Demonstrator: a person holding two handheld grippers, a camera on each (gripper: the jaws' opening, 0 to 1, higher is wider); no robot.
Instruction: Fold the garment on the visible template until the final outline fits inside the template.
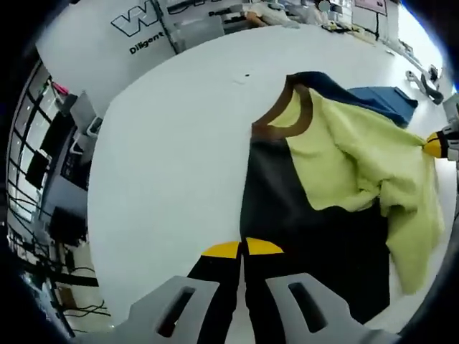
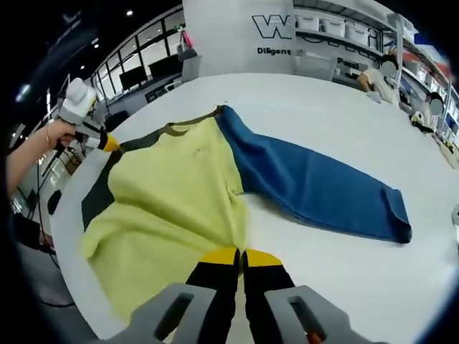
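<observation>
A sweater lies on the white table [image 1: 172, 165], made of a dark panel [image 1: 287, 215], a yellow-green panel [image 2: 172, 193], a brown collar [image 1: 287, 118] and a blue sleeve [image 2: 315, 186]. My left gripper [image 1: 242, 249] is shut on the edge of the dark panel. It also appears as the left gripper [image 2: 107, 143] held by a hand at the garment's far side. My right gripper [image 2: 240, 256] is shut on the edge of the yellow-green panel, which is lifted and partly folded over the dark one. The right gripper [image 1: 434, 145] pinches that yellow cloth at the frame's right side.
The blue sleeve stretches out flat to its cuff [image 2: 398, 218]. Small tools [image 1: 423, 82] lie near the table's far edge. A white pillar with lettering [image 2: 237, 36], shelves and seated people [image 2: 376, 79] stand beyond the table. Dark monitors [image 1: 50, 158] line one side.
</observation>
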